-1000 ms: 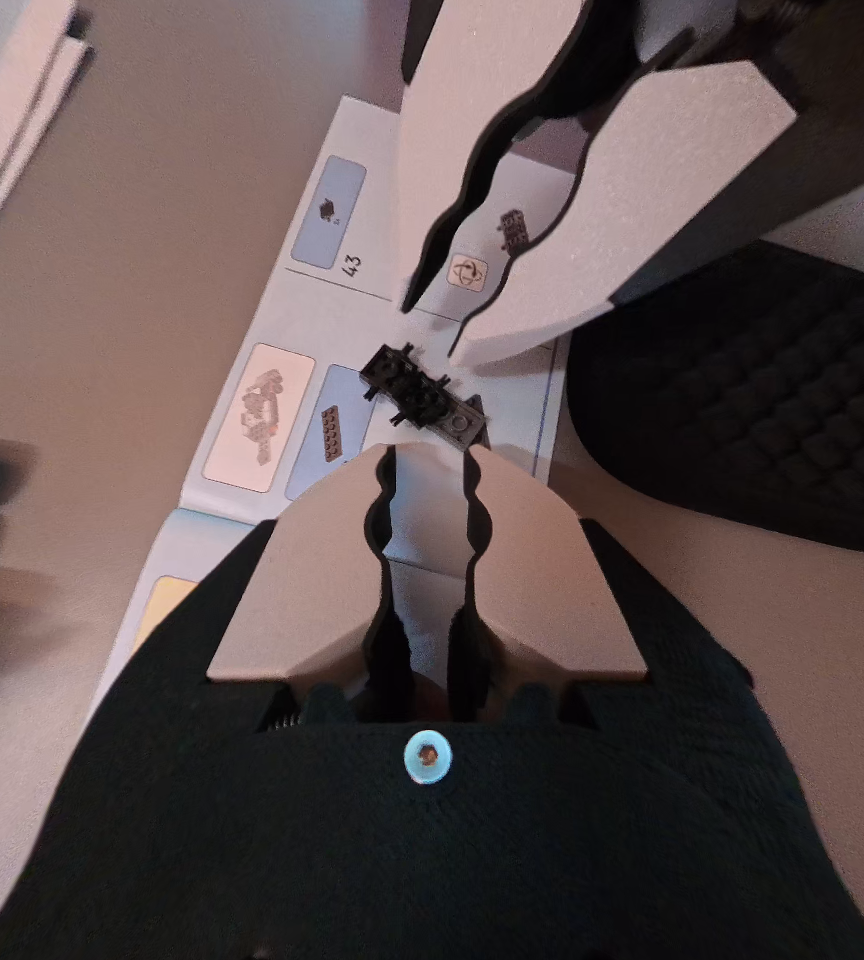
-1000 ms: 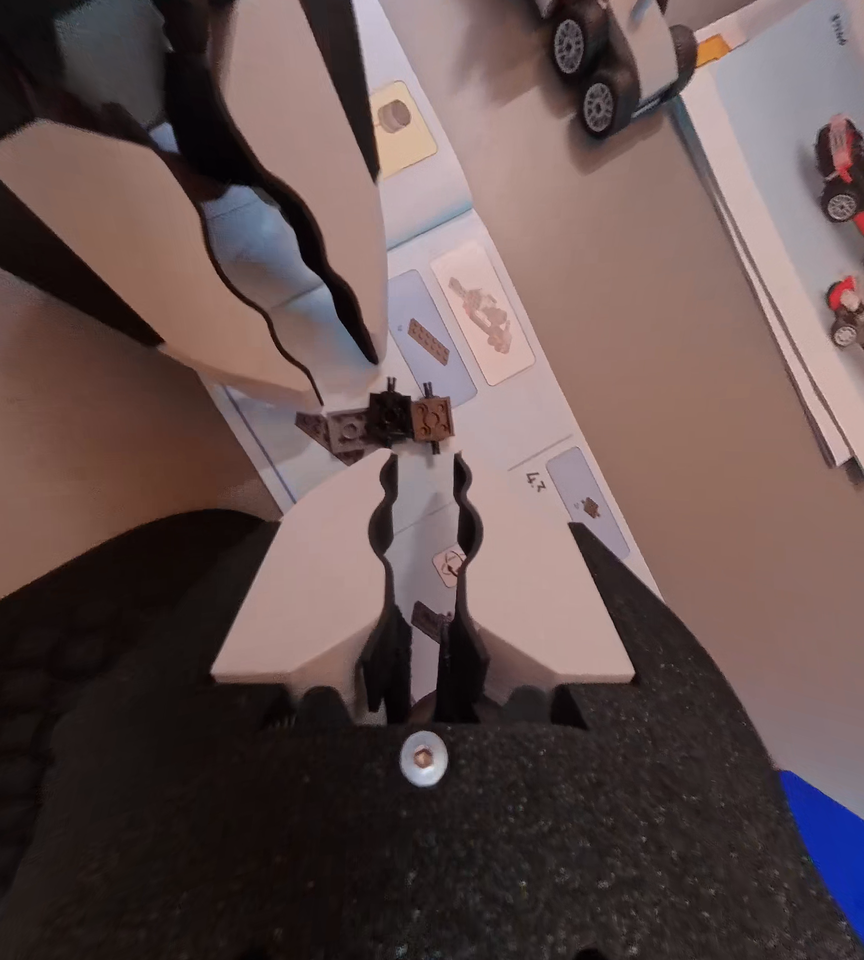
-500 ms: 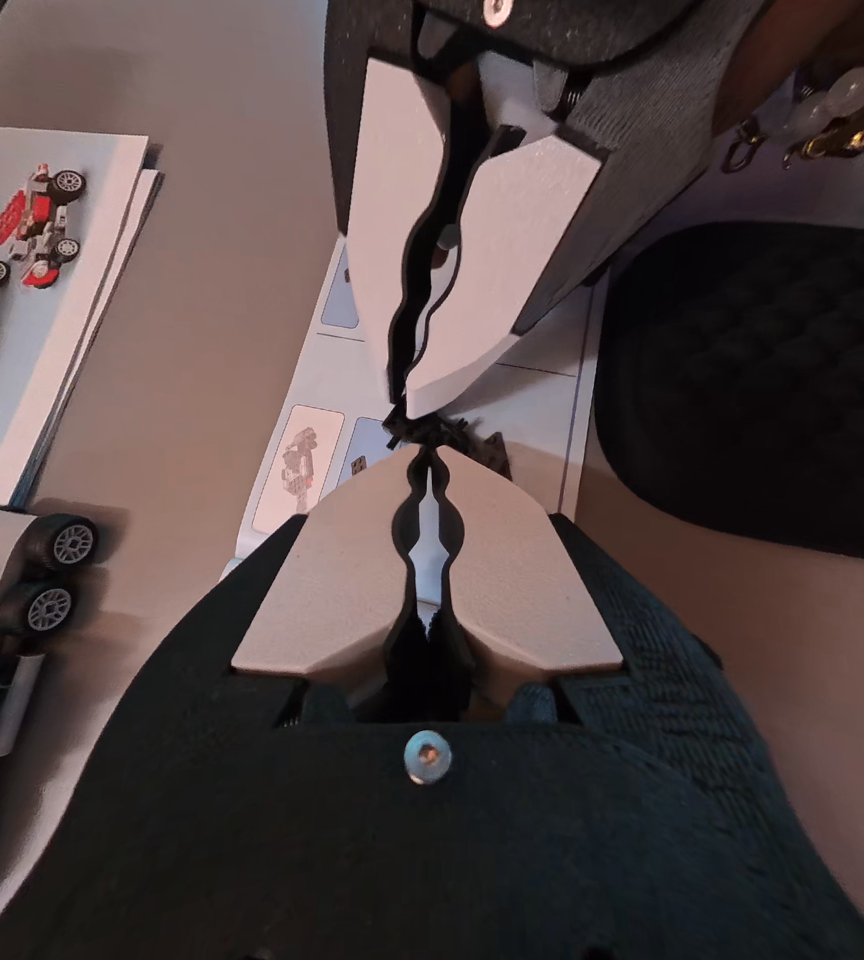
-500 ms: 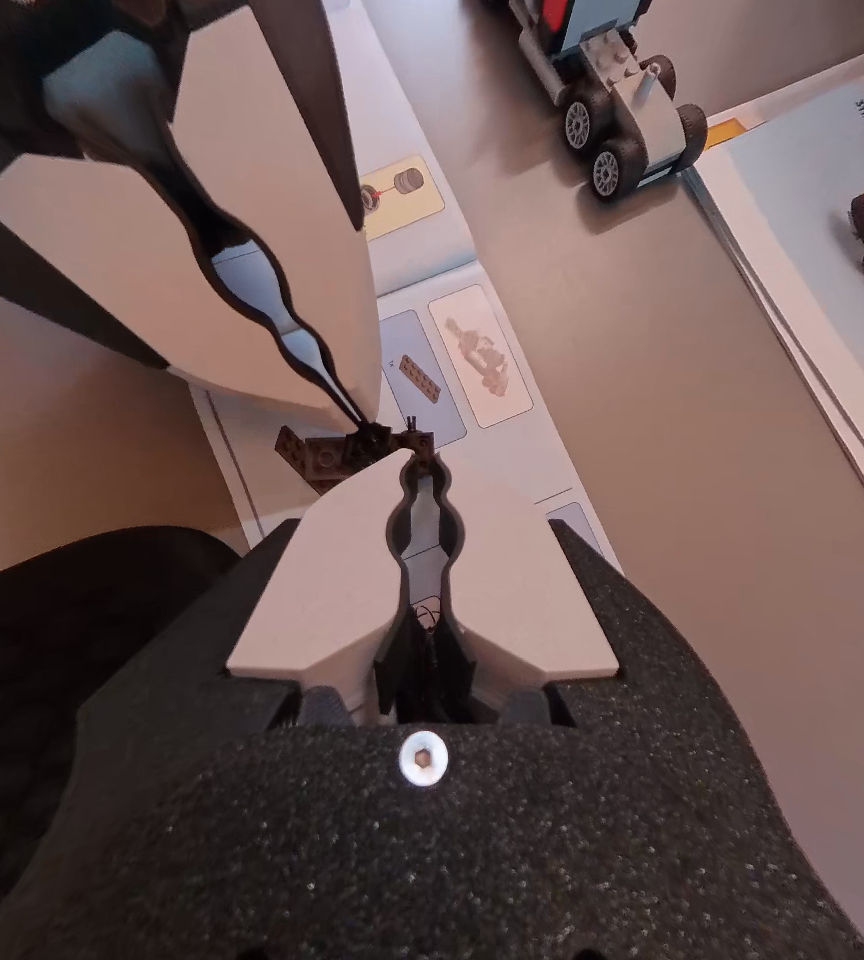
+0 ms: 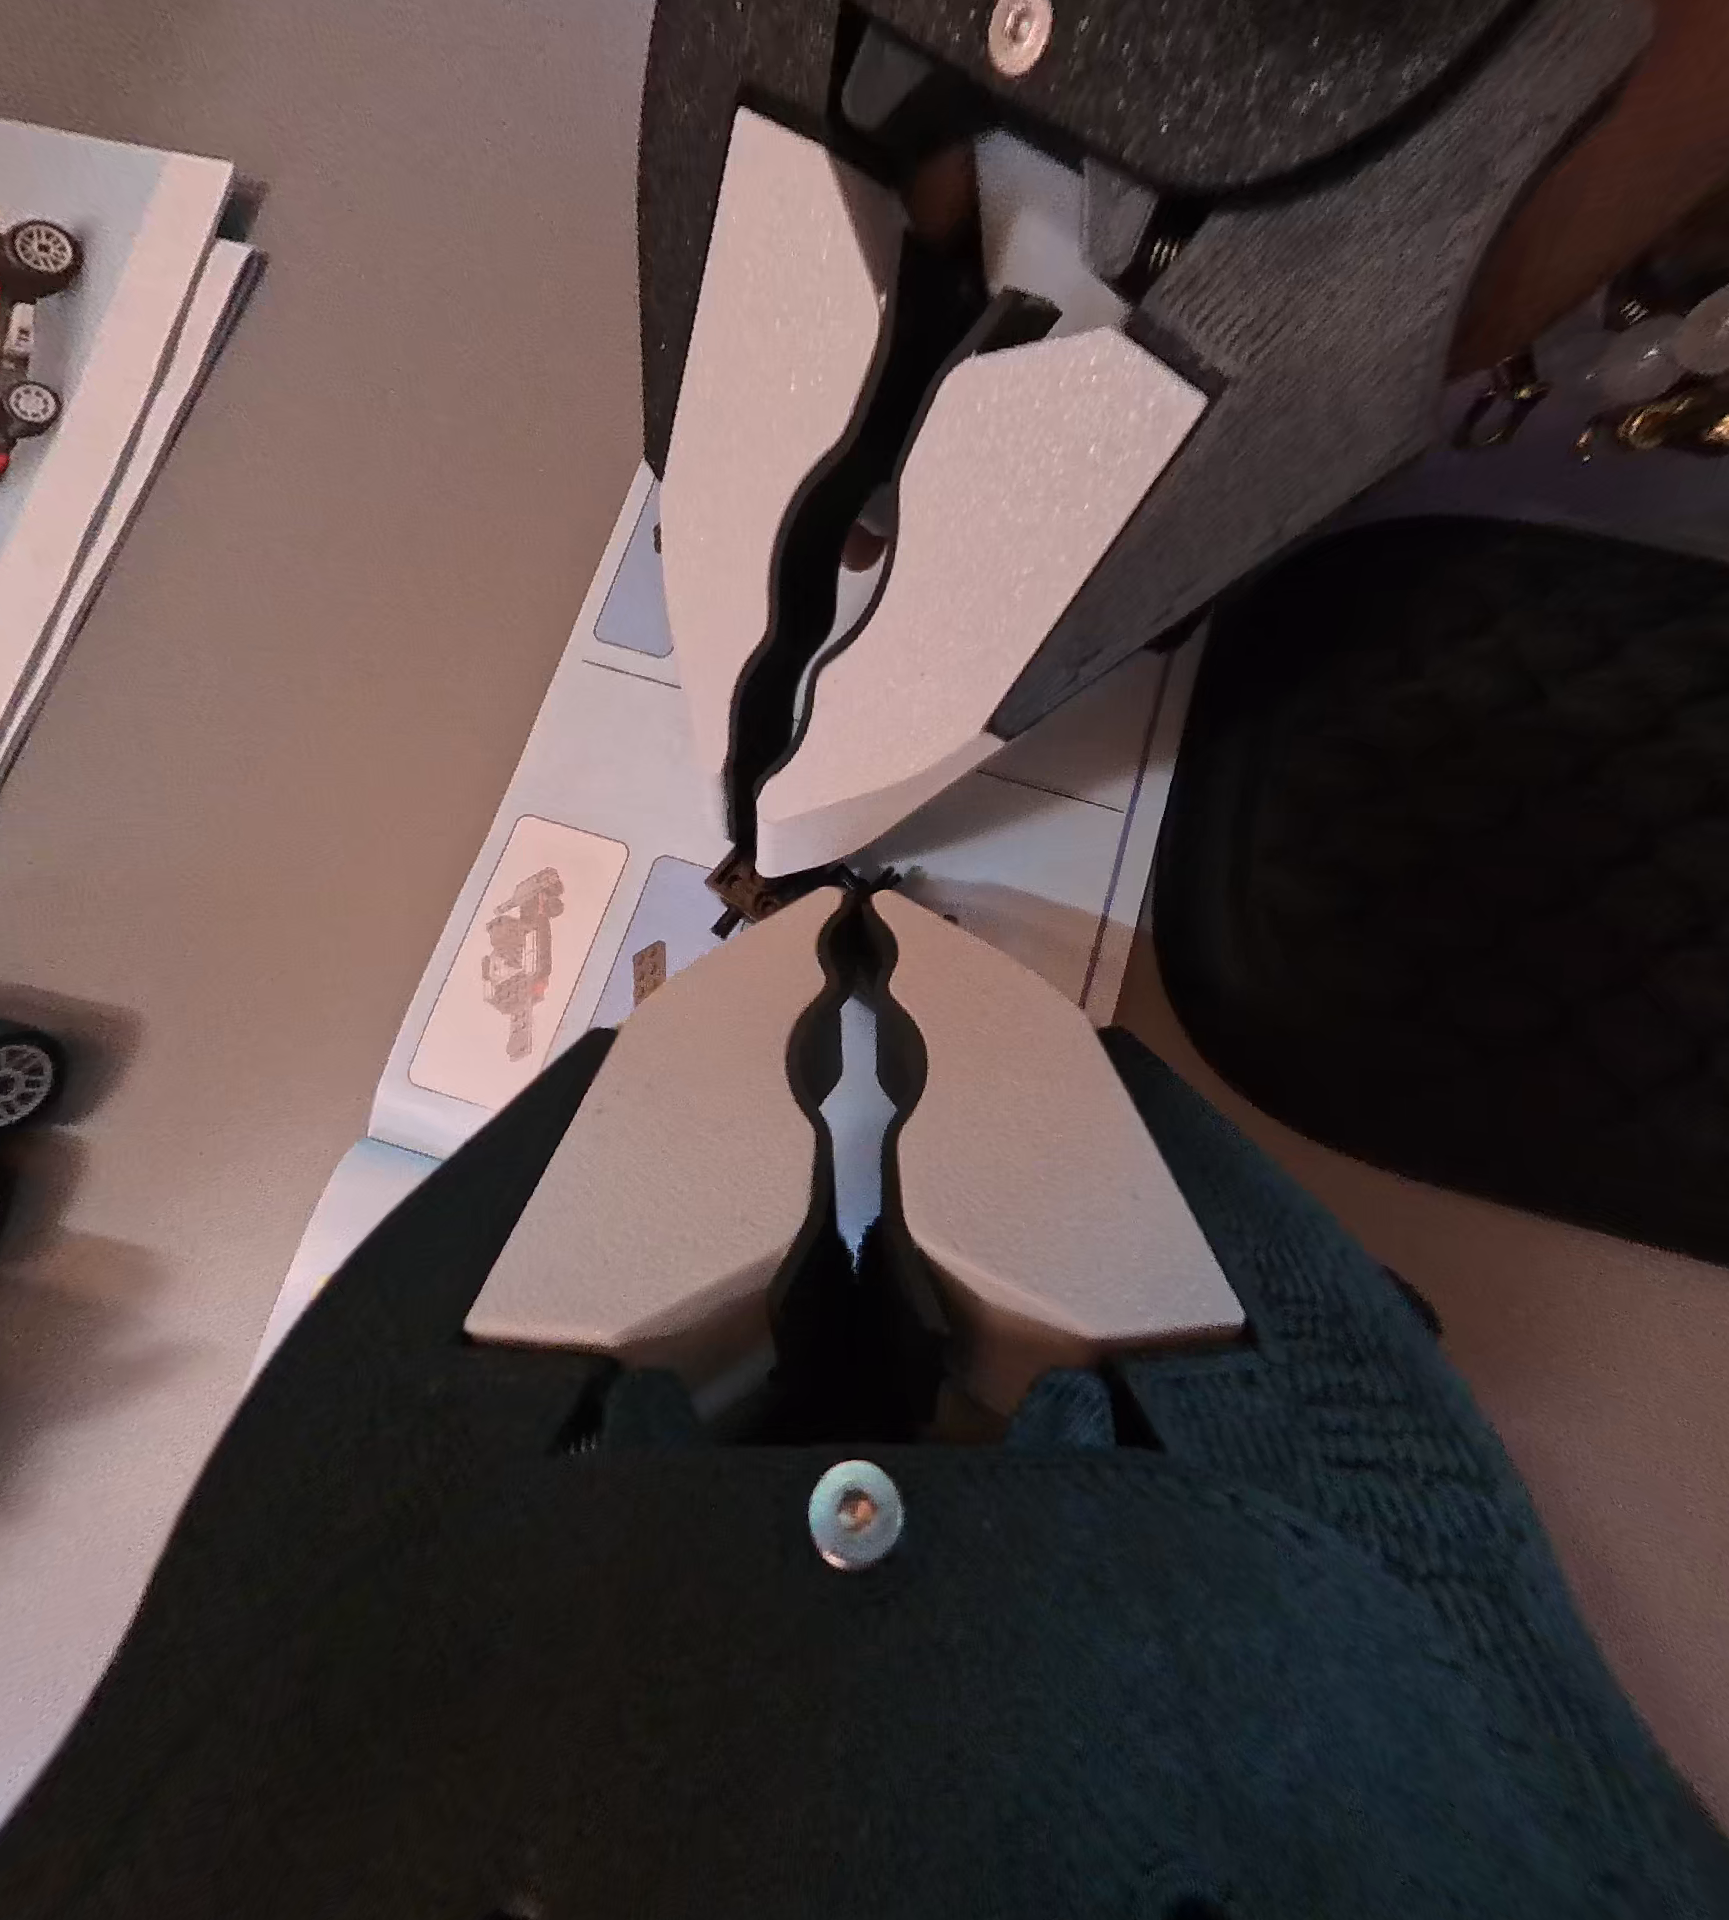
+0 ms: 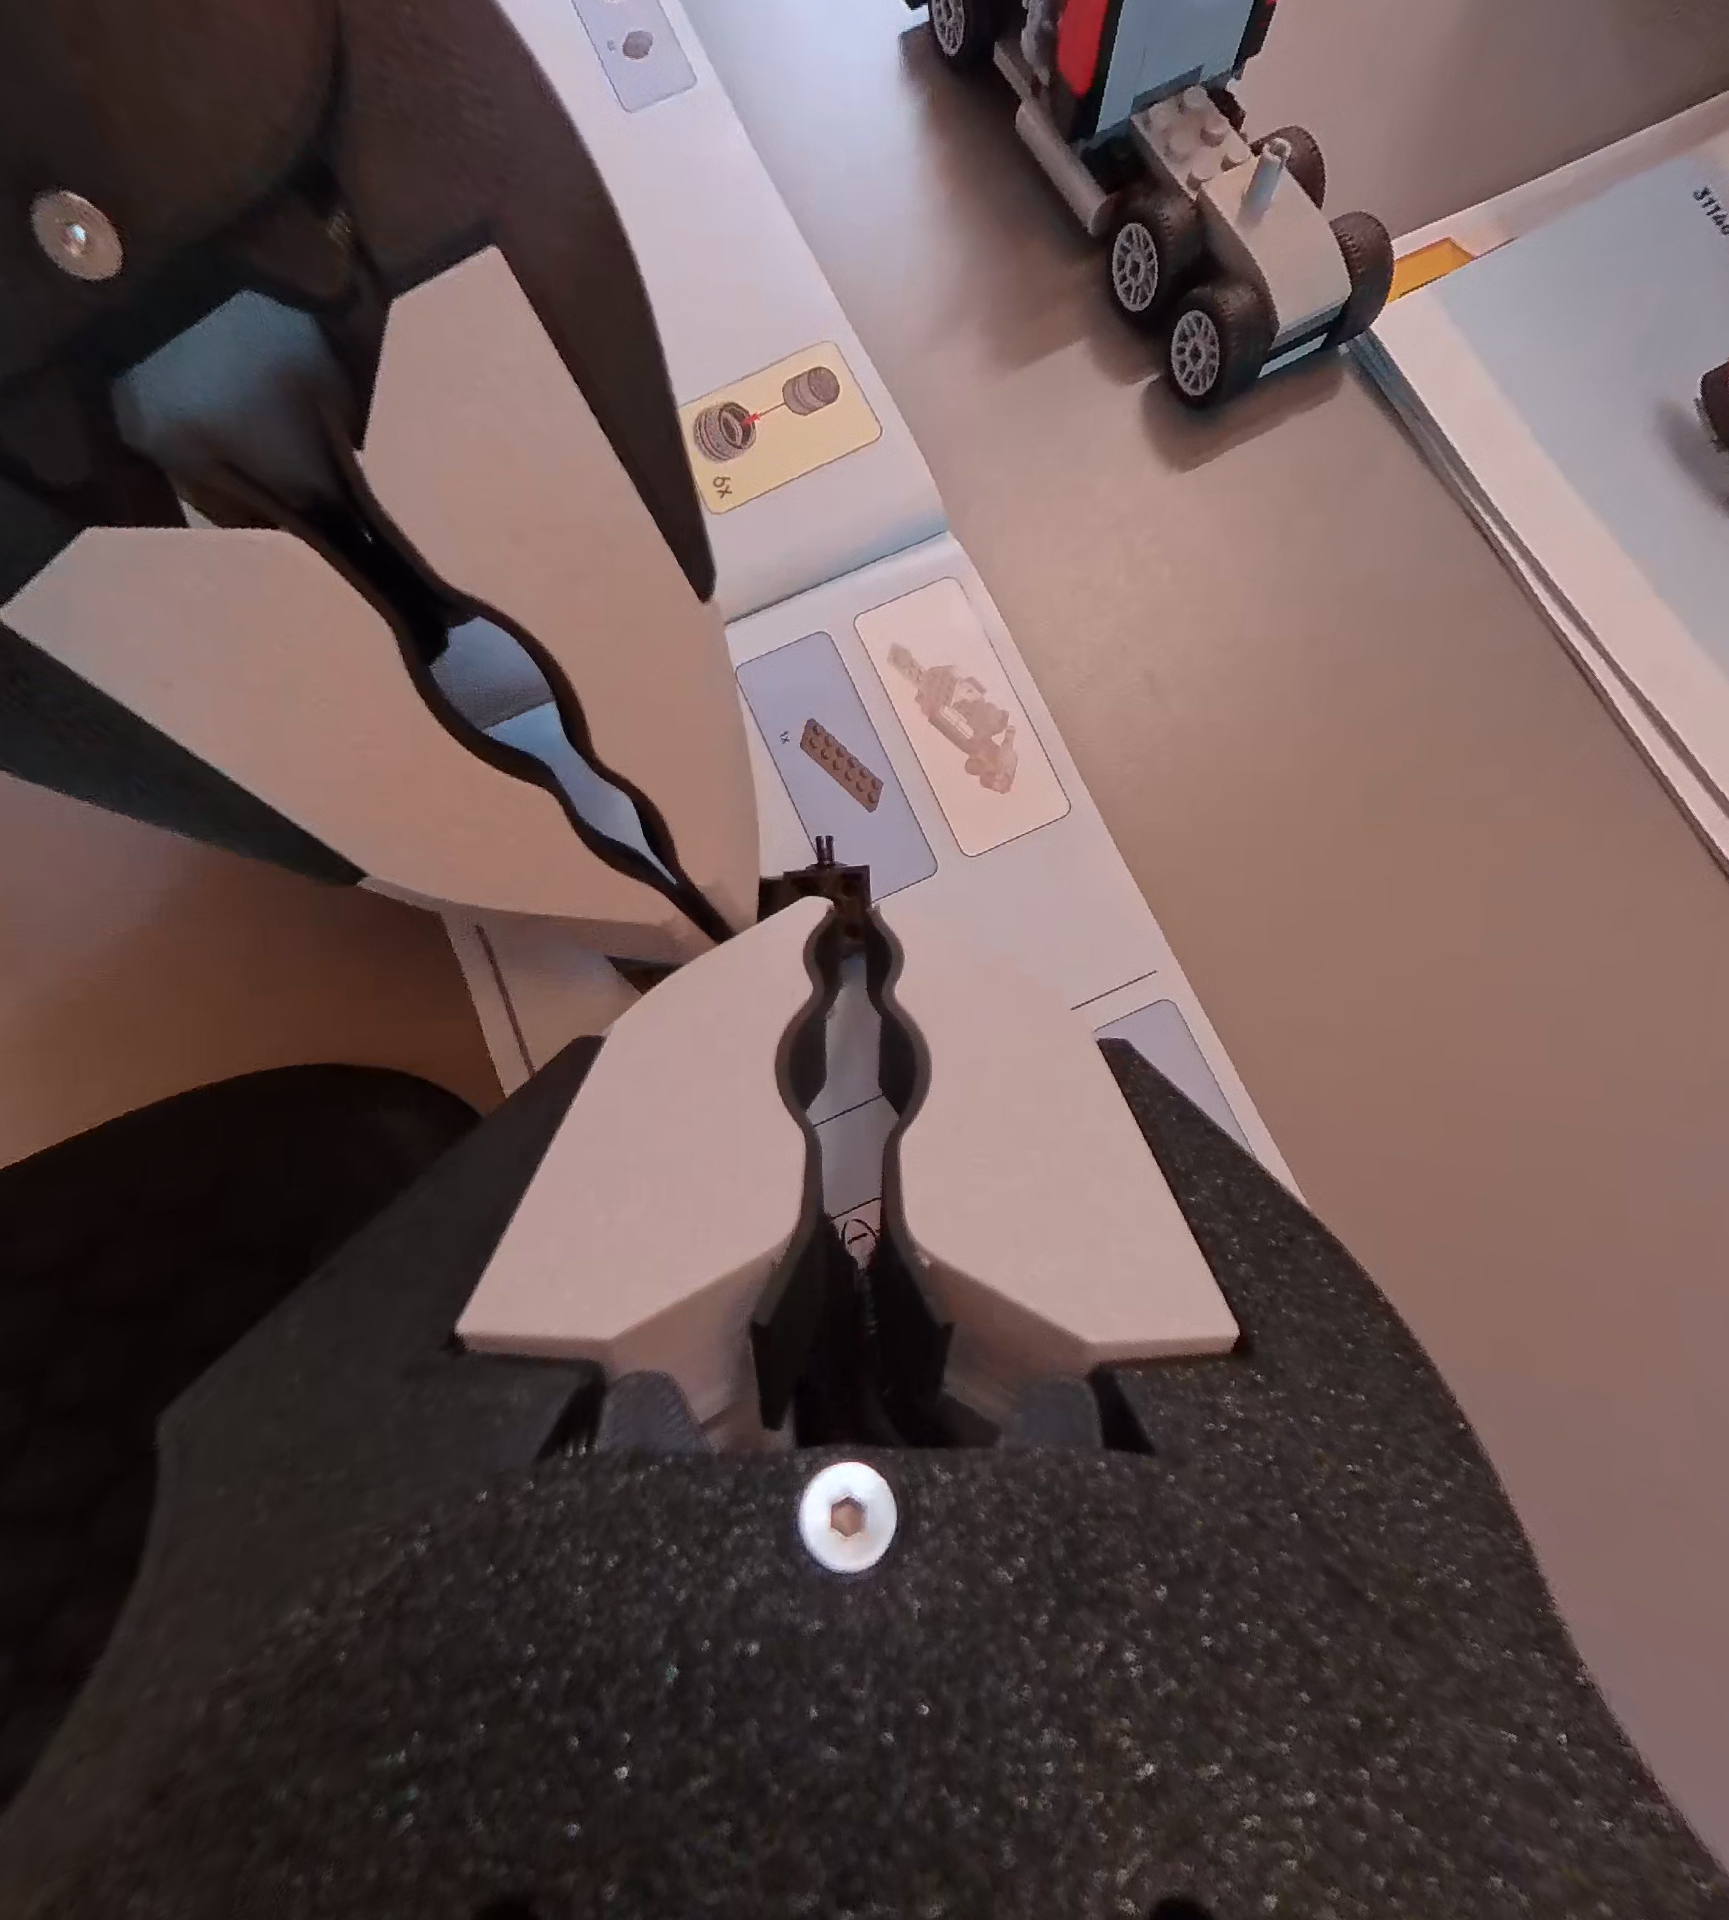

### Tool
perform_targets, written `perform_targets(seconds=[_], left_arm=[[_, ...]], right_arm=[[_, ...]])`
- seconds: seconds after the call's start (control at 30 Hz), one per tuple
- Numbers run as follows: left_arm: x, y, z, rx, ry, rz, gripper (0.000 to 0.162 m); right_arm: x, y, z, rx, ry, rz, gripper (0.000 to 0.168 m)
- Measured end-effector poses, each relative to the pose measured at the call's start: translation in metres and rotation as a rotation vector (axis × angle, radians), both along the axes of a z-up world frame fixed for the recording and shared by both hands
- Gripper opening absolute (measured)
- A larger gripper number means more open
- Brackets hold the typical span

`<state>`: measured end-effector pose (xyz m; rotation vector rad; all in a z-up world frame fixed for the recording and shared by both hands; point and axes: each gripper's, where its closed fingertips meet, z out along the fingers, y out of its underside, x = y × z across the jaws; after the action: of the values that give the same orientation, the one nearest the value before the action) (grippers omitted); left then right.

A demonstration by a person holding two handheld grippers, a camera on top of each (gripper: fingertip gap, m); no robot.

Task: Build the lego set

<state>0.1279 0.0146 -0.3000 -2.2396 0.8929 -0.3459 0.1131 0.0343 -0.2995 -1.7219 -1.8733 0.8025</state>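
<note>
Grippers tip to tip at frame centre: left gripper [image 5: 855, 902] pinched on a small black lego assembly [image 6: 832, 896], right gripper [image 6: 844, 914] pinched on its other end, above the open instruction booklet [image 6: 985, 935]. Farther, upper right in right wrist view: grey lego truck [image 6: 1213, 218] on the table [image 6: 1203, 675]; beyond, second booklet [image 6: 1608, 436].

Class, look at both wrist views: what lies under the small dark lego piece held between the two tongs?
Under the lego piece lies an open instruction booklet on the table. The left tongs and right tongs hide most of the piece, so contact with the page cannot be seen.
</note>
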Motion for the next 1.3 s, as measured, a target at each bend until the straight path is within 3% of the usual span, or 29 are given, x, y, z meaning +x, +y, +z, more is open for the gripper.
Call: perform_targets(seconds=[0.33,0.73,1.1,1.13,1.17,1.2,1.3], left_arm=[[0.000,0.002,-0.001,-0.021,-0.030,0.035,0.000],[-0.001,0.000,-0.002,-0.113,-0.191,0.008,0.001],[-0.001,-0.001,-0.001,-0.010,-0.117,-0.015,0.000],[0.000,-0.005,-0.001,-0.029,-0.126,-0.032,0.003],[0.004,-0.011,0.003,-0.052,-0.166,-0.050,0.023],[0.007,-0.016,0.009,-0.064,-0.222,-0.058,0.029],[-0.005,-0.023,0.016,-0.032,-0.230,-0.058,0.031]], right_arm=[[0.001,0.001,0.000,-0.023,0.020,0.005,0.004],[0.001,0.000,-0.001,0.024,-0.037,0.037,0.004],[0.003,-0.003,0.001,0.061,-0.066,0.075,0.008],[0.005,-0.001,0.004,0.049,-0.049,0.051,0.012],[0.008,0.002,0.009,0.038,-0.020,0.024,0.012],[0.012,0.005,0.014,0.032,0.006,-0.001,0.012],[0.022,0.005,0.023,0.026,0.033,-0.027,0.010]])
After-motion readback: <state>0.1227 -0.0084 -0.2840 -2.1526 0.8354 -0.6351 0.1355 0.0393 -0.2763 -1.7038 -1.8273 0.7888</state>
